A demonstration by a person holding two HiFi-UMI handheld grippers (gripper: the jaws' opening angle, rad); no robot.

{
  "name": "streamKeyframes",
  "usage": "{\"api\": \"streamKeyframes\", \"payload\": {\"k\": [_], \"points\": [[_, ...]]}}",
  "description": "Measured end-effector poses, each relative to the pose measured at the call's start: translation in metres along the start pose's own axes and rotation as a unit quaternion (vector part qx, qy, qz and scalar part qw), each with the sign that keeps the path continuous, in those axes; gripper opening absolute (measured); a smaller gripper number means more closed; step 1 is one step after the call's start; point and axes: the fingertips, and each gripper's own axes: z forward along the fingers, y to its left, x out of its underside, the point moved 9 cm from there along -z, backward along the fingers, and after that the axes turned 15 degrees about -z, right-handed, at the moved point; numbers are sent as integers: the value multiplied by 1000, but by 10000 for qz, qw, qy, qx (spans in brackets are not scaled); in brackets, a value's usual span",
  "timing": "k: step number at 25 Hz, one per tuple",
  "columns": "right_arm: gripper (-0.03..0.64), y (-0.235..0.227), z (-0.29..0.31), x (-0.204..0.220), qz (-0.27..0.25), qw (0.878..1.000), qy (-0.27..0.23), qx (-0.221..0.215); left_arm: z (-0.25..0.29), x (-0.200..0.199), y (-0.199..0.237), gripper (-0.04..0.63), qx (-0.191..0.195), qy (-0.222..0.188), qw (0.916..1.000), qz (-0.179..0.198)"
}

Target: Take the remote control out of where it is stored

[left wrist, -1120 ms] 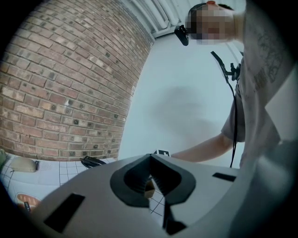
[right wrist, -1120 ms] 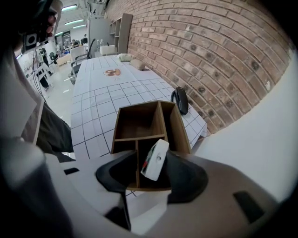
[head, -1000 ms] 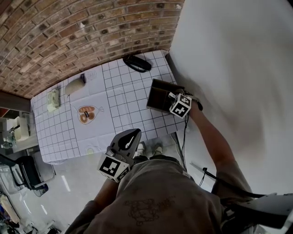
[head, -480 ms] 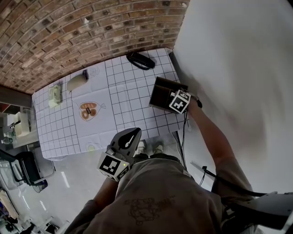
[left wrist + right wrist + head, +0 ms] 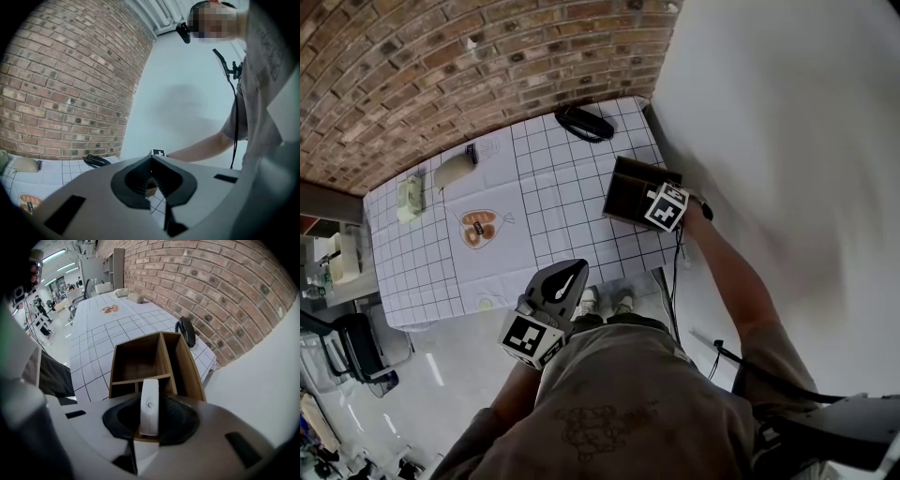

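A white remote control point(image 5: 149, 411) stands on end in the near compartment of a brown wooden organizer box point(image 5: 138, 364), which sits at the table's right edge point(image 5: 626, 187). My right gripper point(image 5: 150, 397) reaches down into that box point(image 5: 656, 200). Its jaws are closing with the remote between them, and the dark pads lie against its two sides. In the head view the remote is hidden under the gripper. My left gripper point(image 5: 566, 278) hangs shut and empty in front of the table, near the person's waist; its tips meet in the left gripper view point(image 5: 151, 162).
The checked tablecloth point(image 5: 553, 202) also carries a black handset-like object point(image 5: 583, 127) at the far right, a heart-shaped picture point(image 5: 476, 228), a grey item point(image 5: 455, 171) and a green item point(image 5: 410, 199). A white wall stands right beside the box. Chairs point(image 5: 361, 352) are at the left.
The right gripper stays over the box with only a slight shift. The left gripper has barely moved.
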Motion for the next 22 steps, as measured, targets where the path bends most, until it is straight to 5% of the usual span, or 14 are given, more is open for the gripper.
{"api": "streamKeyframes", "payload": {"k": [22], "points": [[83,6,-63,-7,10,9971,-288,706,1,1,-6,5,60,141,9998,86]]}}
